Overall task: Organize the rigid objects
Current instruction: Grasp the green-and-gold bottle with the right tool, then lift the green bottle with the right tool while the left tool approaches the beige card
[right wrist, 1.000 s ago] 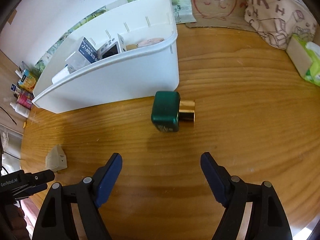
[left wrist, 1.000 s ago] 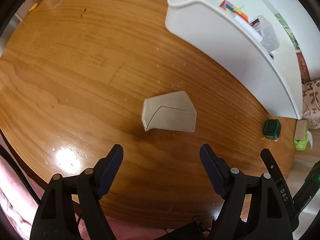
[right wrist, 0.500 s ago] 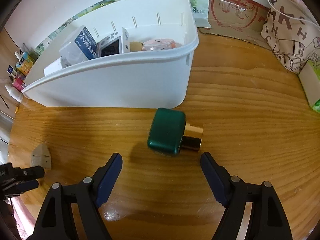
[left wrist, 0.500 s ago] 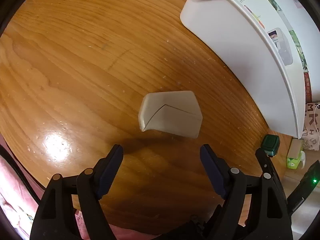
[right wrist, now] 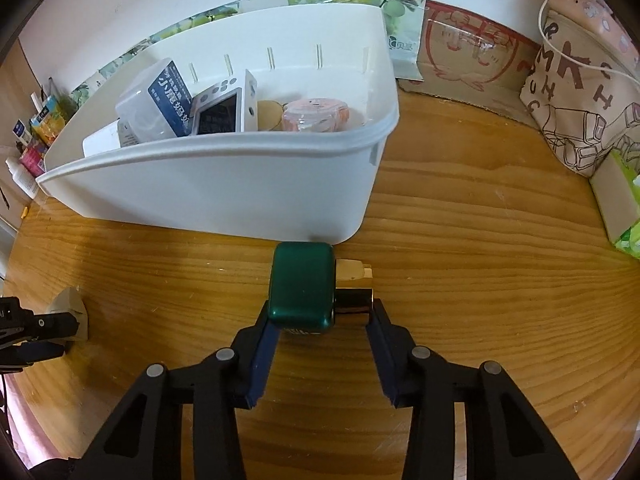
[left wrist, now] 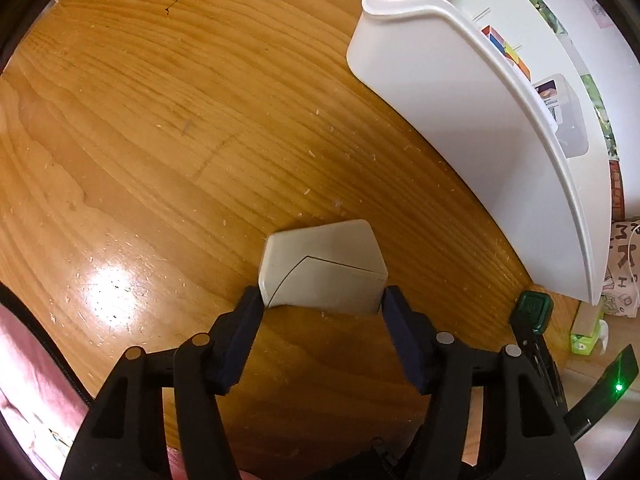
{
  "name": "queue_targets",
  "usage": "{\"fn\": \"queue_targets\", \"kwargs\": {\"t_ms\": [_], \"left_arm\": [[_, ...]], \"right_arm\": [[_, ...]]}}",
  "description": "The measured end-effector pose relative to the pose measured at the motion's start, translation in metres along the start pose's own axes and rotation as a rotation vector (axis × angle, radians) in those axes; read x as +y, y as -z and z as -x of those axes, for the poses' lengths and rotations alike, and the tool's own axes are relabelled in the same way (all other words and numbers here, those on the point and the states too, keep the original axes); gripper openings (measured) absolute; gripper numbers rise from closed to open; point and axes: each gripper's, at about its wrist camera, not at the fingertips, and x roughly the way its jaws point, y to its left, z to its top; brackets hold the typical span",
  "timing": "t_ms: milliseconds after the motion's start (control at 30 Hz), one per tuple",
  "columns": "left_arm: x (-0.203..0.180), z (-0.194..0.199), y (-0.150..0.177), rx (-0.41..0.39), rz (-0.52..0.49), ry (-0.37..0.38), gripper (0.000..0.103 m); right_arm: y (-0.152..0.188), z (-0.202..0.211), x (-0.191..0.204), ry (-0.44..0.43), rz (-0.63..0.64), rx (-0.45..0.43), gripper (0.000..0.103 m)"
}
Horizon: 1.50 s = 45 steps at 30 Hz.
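On the wooden table (left wrist: 160, 128), the left gripper (left wrist: 322, 306) has its fingers against both sides of a pale plastic box (left wrist: 324, 268); it looks stiff, light and smooth, so squeezing the flat sides suits it. To the right, just before the white bin (right wrist: 224, 184), the right gripper (right wrist: 320, 318) brackets a green bottle (right wrist: 302, 286) lying on its side, probably heavier, slick and breakable; whether either grip is fully tight, I cannot tell.

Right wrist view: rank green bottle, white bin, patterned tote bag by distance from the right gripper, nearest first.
1. green bottle, between the fingers of the right gripper, on the table.
2. white bin, just behind the bottle, centre-left.
3. patterned tote bag, far right, against the wall.
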Motion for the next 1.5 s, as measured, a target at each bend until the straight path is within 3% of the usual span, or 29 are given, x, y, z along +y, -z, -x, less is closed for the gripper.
{"fn": "queue_targets", "kwargs": {"t_ms": [333, 667, 733, 767, 933, 1133, 1267, 1367, 1400, 1500], "left_arm": [[0.015, 0.004, 0.013, -0.026, 0.017, 0.036, 0.064], [0.025, 0.032, 0.027, -0.102, -0.003, 0.095, 0.063], [0.030, 0.040, 0.033, -0.125, -0.003, 0.135, 0.037], [0.032, 0.045, 0.034, -0.138, -0.004, 0.157, 0.017], [0.046, 0.056, 0.044, -0.184, 0.000, 0.215, 0.017], [0.066, 0.061, 0.052, -0.173, 0.037, 0.237, 0.017], [0.056, 0.063, 0.051, -0.165, 0.053, 0.238, 0.021], [0.053, 0.061, 0.050, -0.163, 0.055, 0.227, 0.028], [0.053, 0.060, 0.049, -0.161, 0.054, 0.226, 0.036], [0.052, 0.058, 0.046, -0.168, 0.062, 0.218, 0.046]], "right_arm": [[0.006, 0.006, -0.002, -0.034, 0.011, 0.011, 0.044], [0.014, 0.032, 0.006, -0.046, 0.028, -0.054, 0.043], [0.016, 0.039, 0.007, -0.048, 0.028, -0.070, 0.043], [0.018, 0.043, 0.008, -0.048, 0.029, -0.079, 0.043], [0.024, 0.059, 0.012, -0.052, 0.030, -0.114, 0.043], [0.031, 0.078, 0.015, -0.041, 0.034, -0.177, 0.043], [0.034, 0.089, 0.015, -0.032, 0.041, -0.209, 0.043], [0.036, 0.097, 0.015, -0.029, 0.051, -0.235, 0.043], [0.036, 0.101, 0.015, -0.028, 0.058, -0.247, 0.043], [0.036, 0.110, 0.018, -0.020, 0.089, -0.280, 0.043]]}}
